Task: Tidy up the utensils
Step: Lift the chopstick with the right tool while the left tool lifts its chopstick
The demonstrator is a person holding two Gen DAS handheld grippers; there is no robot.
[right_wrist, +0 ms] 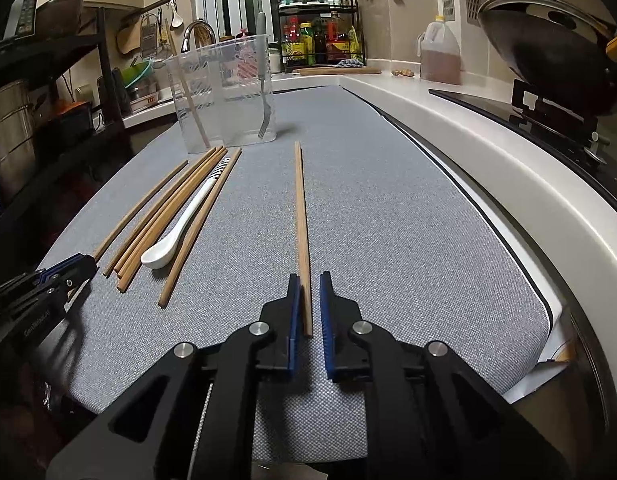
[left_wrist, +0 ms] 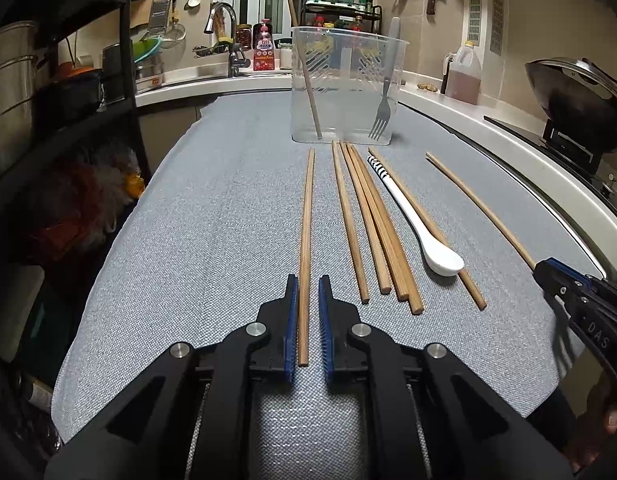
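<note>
Several wooden chopsticks lie lengthwise on a grey mat [left_wrist: 212, 216]. My left gripper [left_wrist: 308, 280] is open, low over the mat, with the leftmost chopstick [left_wrist: 305, 232] lying between its blue pads [left_wrist: 291, 320], close to the left one. My right gripper [right_wrist: 309, 278] is open too, astride the near end of a lone chopstick [right_wrist: 301, 216] on the right. A bundle of chopsticks [left_wrist: 372, 224] and a white spoon [left_wrist: 424, 236] with a striped handle lie between them. A clear plastic holder [left_wrist: 348, 84] at the far end holds one chopstick [left_wrist: 311, 96] and a fork [left_wrist: 382, 100].
A wok [left_wrist: 576, 100] sits on a stand on the stove at right, beyond the raised white counter edge [right_wrist: 508, 184]. An oil jug [right_wrist: 439, 56], a spice rack [right_wrist: 320, 36] and a sink tap [left_wrist: 224, 28] stand at the back. Black shelving [left_wrist: 68, 120] lines the left side.
</note>
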